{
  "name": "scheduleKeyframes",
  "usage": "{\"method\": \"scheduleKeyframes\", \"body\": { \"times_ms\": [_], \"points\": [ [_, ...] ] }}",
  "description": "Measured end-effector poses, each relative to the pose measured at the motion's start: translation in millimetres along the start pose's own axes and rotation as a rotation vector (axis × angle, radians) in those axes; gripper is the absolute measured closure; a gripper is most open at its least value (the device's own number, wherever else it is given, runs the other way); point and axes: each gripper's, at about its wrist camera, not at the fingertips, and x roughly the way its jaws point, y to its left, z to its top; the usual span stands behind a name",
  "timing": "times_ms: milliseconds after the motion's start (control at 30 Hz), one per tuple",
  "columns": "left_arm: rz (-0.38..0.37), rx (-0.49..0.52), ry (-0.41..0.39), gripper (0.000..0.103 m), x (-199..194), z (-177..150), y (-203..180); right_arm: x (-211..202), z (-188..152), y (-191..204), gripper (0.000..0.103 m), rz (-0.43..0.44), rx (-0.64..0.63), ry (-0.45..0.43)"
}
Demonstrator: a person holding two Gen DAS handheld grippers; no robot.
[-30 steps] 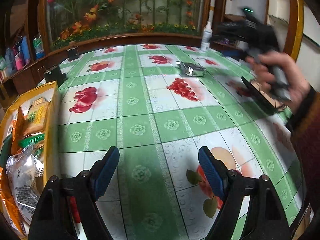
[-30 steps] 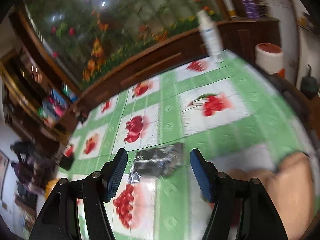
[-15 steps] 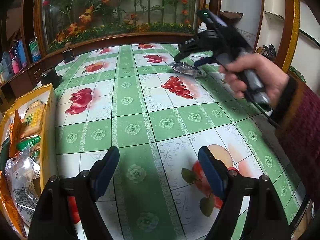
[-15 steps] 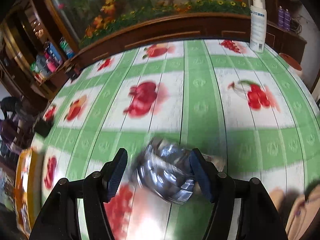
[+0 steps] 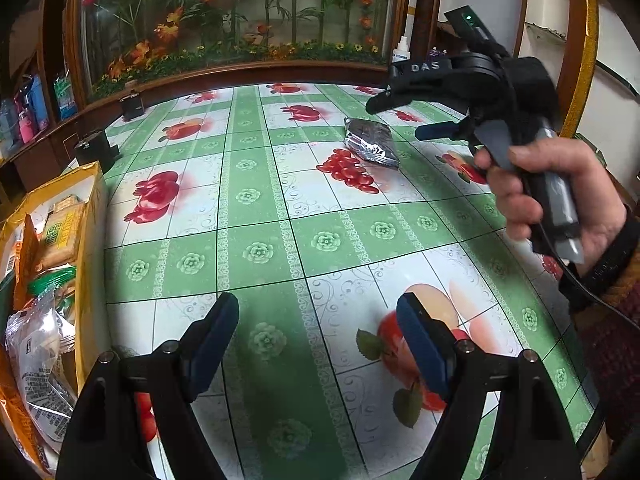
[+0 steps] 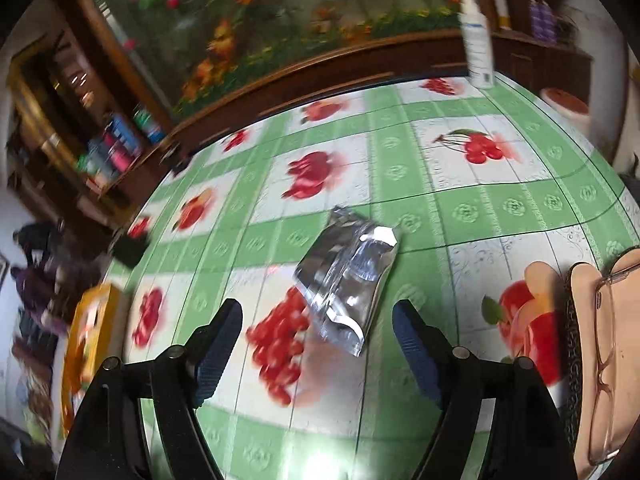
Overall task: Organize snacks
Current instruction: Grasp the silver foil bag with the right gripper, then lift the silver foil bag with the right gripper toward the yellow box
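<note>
Silver snack bag (image 6: pixel 346 276) lies flat on the green fruit tablecloth (image 6: pixel 460 208), mid-frame, just past the right gripper (image 6: pixel 318 346); its jaws are opening, touching nothing. Left gripper (image 5: pixel 318 344) hangs wide open, empty, lower frame.

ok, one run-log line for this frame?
right hand-held gripper: jaws opening, nothing gripped | silver foil packet: on tablecloth, ahead | left hand-held gripper: open, empty | yellow box: holds snacks

"DAS" in white, on right gripper (image 5: pixel 404 114)
</note>
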Motion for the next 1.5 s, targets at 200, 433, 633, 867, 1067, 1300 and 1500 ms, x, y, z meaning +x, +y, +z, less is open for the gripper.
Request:
{"method": "scheduleKeyframes", "body": {
  "times_ms": [200,433,633,867,1067,1300,1500],
  "points": [
    [0.007,0.001,0.011,0.023,1.5,-0.6,-1.4,29.1,14.6,-2.5,0.022,-0.032,0.071,0.018],
    [-0.007,0.016,0.032,0.023,4.1,-1.8,-5.5,64.8,18.8,20.4,0.021,-0.188,-0.022,0.057],
    [-0.008,0.013,0.047,0.023,5.7,-2.6,-6.3,70.9,6.6,28.9,0.036,-0.288,-0.121,0.039],
    [0.002,0.004,0.054,0.023,8.2,-1.3,-3.1,47.3,-20.0,31.5,0.036,-0.219,-0.138,0.050],
    [0.022,-0.022,0.055,0.023,8.7,-1.0,4.1,25.7,-66.6,60.2,0.036,-0.144,-0.211,0.073],
    [0.022,-0.059,0.058,0.023,10.0,0.0,12.4,-12.0,-118.4,62.9,0.036,-0.057,-0.227,0.058],
    [0.035,-0.048,0.053,0.023,9.0,-1.0,9.9,-27.1,-130.4,49.7,0.036,0.052,-0.136,0.046]
  ]
}}
